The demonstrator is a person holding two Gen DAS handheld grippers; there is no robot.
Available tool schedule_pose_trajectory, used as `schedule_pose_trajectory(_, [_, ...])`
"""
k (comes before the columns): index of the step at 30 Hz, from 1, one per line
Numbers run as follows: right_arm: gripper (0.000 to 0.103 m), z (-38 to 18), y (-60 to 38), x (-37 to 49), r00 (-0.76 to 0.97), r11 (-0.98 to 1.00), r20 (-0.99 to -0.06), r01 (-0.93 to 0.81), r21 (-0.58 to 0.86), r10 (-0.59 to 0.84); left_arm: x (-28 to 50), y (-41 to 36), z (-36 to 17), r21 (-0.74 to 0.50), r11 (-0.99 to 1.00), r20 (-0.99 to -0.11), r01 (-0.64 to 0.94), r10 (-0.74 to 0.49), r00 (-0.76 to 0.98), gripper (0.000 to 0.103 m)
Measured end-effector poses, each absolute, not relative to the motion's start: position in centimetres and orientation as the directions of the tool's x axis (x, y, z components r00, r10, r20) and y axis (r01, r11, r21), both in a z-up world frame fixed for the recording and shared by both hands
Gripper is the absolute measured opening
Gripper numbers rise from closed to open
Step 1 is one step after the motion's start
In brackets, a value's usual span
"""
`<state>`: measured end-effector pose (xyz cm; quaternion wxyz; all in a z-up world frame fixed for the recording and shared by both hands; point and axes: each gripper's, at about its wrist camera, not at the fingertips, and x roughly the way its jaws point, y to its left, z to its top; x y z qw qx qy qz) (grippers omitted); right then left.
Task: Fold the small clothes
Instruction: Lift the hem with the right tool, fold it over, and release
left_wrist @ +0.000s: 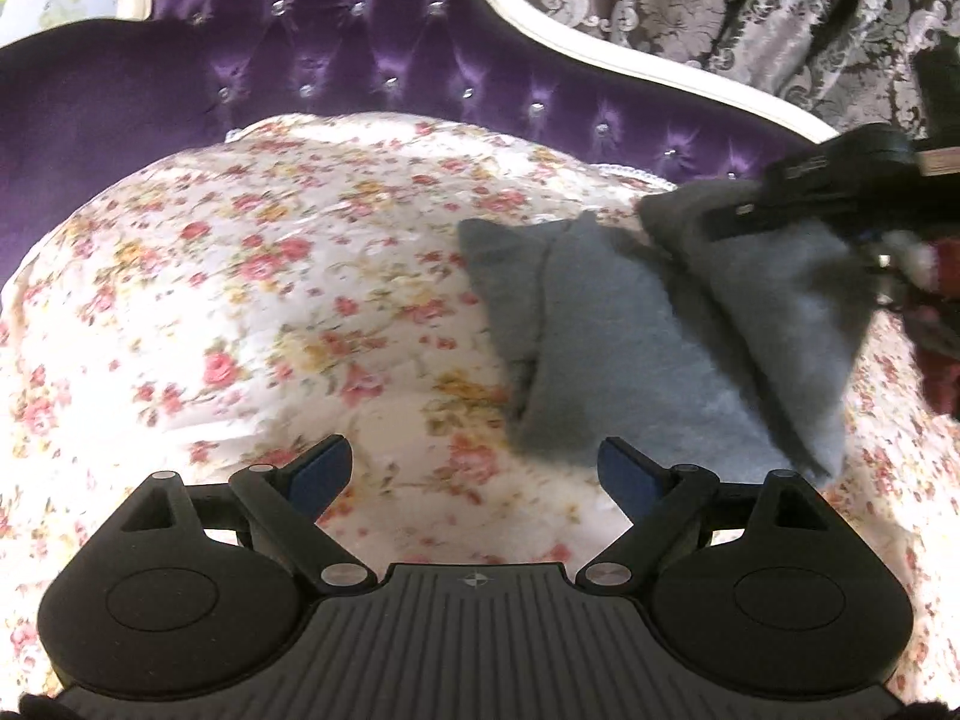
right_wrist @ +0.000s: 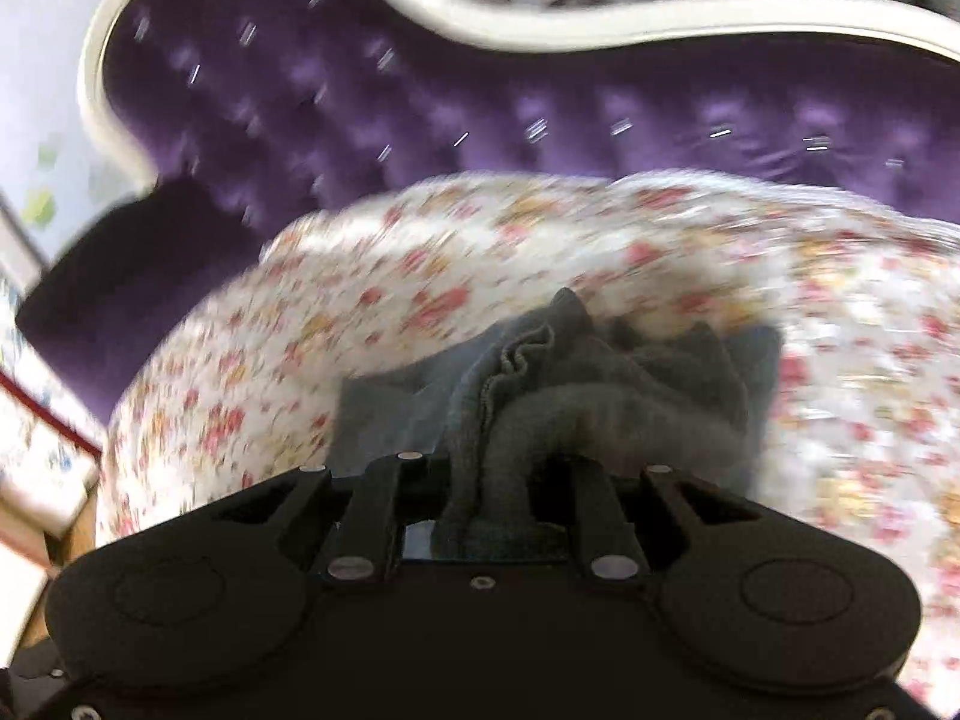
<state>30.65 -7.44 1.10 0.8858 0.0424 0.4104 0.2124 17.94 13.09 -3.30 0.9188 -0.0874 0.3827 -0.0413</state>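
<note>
Left claw (left_wrist: 474,474) spread apart, held nothing, above the floral bedspread (left_wrist: 240,300). Grey garment (left_wrist: 630,360) ahead and to the right of it, lying partly on the bedspread, one corner lifted. Right claw (right_wrist: 498,504) clamped together on bunched cloth of the garment (right_wrist: 540,384), fingertips hidden under the folds. Seen from the left wrist, right claw (left_wrist: 798,204) at the garment's far right corner. Purple headboard (left_wrist: 360,60) beyond both claws. Right view blurred.
</note>
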Motion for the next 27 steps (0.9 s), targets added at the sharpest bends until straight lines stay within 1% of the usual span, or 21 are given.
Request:
schedule_pose_trajectory(5, [0.025, -1.4, -2.3, 30.2, 0.541, 0.901, -0.754, -0.406, 0.152, 0.371, 17.5, 14.8, -3.9, -0.205, 0.979, -0.705, -0.018, -0.134, 0.697, 0.090])
schedule_pose_trajectory(7, [0.028, -1.9, -0.9, 29.9, 0.540, 0.896, -0.765, -0.430, 0.109, 0.352, 17.4, 15.2, -4.0, -0.212, 0.977, -0.707, -0.025, -0.135, 0.694, 0.090])
schedule_pose_trajectory(8, [0.035, -2.2, -0.5, 29.7, 0.540, 0.894, -0.764, -0.435, 0.105, 0.353, 17.5, 15.4, -4.0, -0.213, 0.977, -0.708, -0.028, -0.135, 0.693, 0.090])
schedule_pose_trajectory(9, [0.039, -2.1, -0.4, 29.4, 0.540, 0.889, -0.756, -0.443, 0.118, 0.370, 17.5, 15.5, -4.1, -0.214, 0.976, -0.709, -0.030, -0.134, 0.693, 0.090])
schedule_pose_trajectory(10, [0.051, -2.1, -0.4, 29.2, 0.534, 0.871, -0.736, -0.467, 0.152, 0.415, 17.5, 15.7, -4.1, -0.217, 0.976, -0.709, -0.032, -0.135, 0.692, 0.090])
schedule_pose_trajectory(11, [0.060, -1.8, -0.5, 29.2, 0.523, 0.846, -0.709, -0.495, 0.198, 0.472, 17.6, 15.8, -4.1, -0.221, 0.975, -0.709, -0.035, -0.136, 0.692, 0.090])
schedule_pose_trajectory(12, [0.062, -1.5, -0.9, 28.9, 0.510, 0.814, -0.674, -0.525, 0.248, 0.534, 17.6, 15.9, -4.0, -0.224, 0.974, -0.708, -0.036, -0.137, 0.692, 0.090])
schedule_pose_trajectory(14, [0.063, -0.7, -1.8, 28.2, 0.488, 0.750, -0.599, -0.576, 0.326, 0.635, 17.7, 16.1, -4.0, -0.226, 0.973, -0.709, -0.039, -0.137, 0.692, 0.090])
schedule_pose_trajectory(16, [0.063, 0.2, -2.5, 27.6, 0.489, 0.715, -0.542, -0.596, 0.365, 0.684, 17.8, 16.2, -3.9, -0.222, 0.974, -0.711, -0.041, -0.133, 0.691, 0.090])
schedule_pose_trajectory(20, [0.062, 1.7, -5.6, 27.0, 0.543, 0.716, -0.469, -0.576, 0.395, 0.696, 18.1, 16.3, -3.2, -0.200, 0.979, -0.708, -0.034, -0.121, 0.696, 0.090])
schedule_pose_trajectory(23, [0.063, 1.8, -8.4, 26.8, 0.610, 0.762, -0.456, -0.521, 0.386, 0.648, 18.7, 16.2, -2.0, -0.189, 0.982, -0.693, -0.025, -0.115, 0.711, 0.090])
schedule_pose_trajectory(27, [0.063, 0.8, -10.6, 25.9, 0.654, 0.816, -0.488, -0.482, 0.319, 0.577, 20.2, 15.5, -0.4, -0.188, 0.982, -0.673, 0.001, -0.130, 0.728, 0.090])
